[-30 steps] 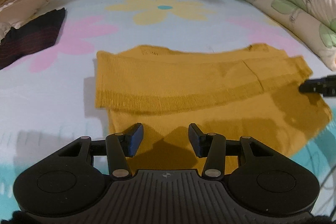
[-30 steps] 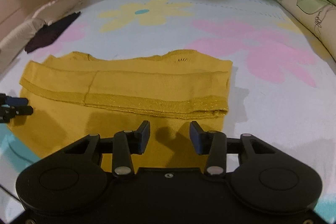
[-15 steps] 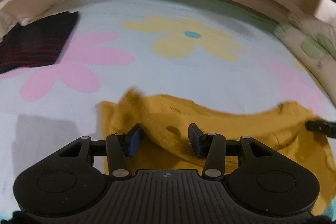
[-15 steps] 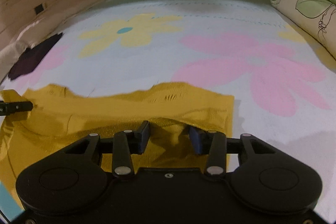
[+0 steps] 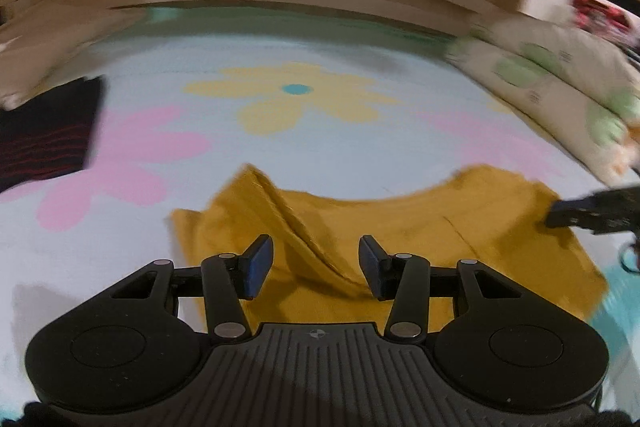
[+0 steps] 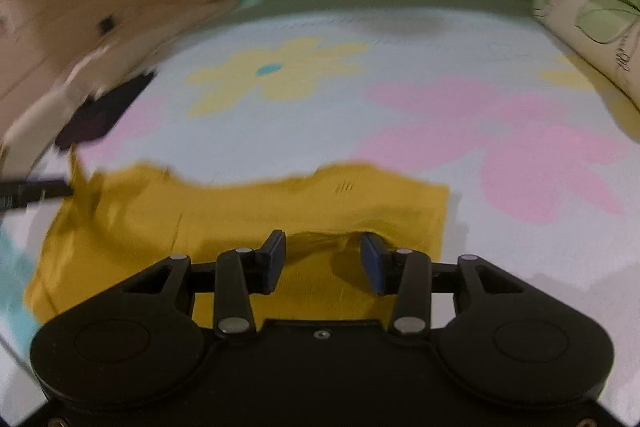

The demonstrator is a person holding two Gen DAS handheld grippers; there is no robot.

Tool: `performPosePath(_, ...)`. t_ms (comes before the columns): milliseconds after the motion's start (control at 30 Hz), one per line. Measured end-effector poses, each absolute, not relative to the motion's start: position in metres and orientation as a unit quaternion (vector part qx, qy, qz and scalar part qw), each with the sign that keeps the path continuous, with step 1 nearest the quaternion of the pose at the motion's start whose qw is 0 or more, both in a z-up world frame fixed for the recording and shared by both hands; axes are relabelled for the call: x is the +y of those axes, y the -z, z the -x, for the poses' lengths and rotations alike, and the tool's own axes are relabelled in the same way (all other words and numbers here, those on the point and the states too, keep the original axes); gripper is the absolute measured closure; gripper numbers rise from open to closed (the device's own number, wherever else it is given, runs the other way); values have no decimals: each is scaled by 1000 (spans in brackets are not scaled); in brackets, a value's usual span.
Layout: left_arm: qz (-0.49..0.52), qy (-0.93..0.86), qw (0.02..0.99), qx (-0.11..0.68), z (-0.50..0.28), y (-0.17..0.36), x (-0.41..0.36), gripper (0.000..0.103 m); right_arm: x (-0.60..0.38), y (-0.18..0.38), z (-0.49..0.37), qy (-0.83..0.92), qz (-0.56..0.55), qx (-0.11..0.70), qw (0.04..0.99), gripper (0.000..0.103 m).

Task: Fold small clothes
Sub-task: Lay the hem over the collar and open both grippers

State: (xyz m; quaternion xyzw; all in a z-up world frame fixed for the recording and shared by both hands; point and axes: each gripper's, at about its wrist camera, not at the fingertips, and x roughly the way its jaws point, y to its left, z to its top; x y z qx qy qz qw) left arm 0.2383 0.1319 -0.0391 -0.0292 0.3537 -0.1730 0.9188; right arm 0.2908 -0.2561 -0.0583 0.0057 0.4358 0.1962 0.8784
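The mustard-yellow knitted top (image 5: 460,227) lies on the flowered bed sheet (image 5: 280,147) with its long axis running crosswise, left to right, in front of both hands. That is what the next move depends on. The left gripper (image 5: 316,267) is over the left end of the top and the right gripper (image 6: 323,263) is over the right end, so each hand is nearer its own end and neither needs to cross over. In the left wrist view the right gripper's tip (image 5: 592,213) meets the far right edge of the fabric. In the right wrist view the left one (image 6: 32,191) shows at the far left edge, where the cloth is pulled up into a small peak. Both pairs of fingers are spread about halfway. A raised ridge of fabric runs slantwise through the left gap and touches the right-hand finger (image 5: 372,267). A low hump of cloth sits in the right gap. The pads do not visibly squeeze either one, though blur makes this hard to judge. The far edge of the top lies just ahead of the fingertips, with bare sheet beyond it, so any fold will probably be made along the long axis with both ends moved together. A dark folded garment (image 5: 44,135) lies well apart at the left.
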Motion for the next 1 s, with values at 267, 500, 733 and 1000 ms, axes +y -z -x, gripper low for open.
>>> performPosePath(267, -81, 285, 871, 392, -220, 78, 105, 57, -245, 74, -264, -240, 46, 457, 855, 51)
performPosePath(500, -42, 225, 895, 382, -265, 75, 83, 57, -226, 86, -284, -232, 57, 440, 866, 51)
performPosePath(733, 55, 95, 918, 381, -331, 70, 97, 57, -215, 87, -335, -189, 19, 421, 887, 51)
performPosePath(1000, 60, 77, 909, 405, -326, 66, 101, 57, -225, 82, -355, -144, -27, 421, 895, 51)
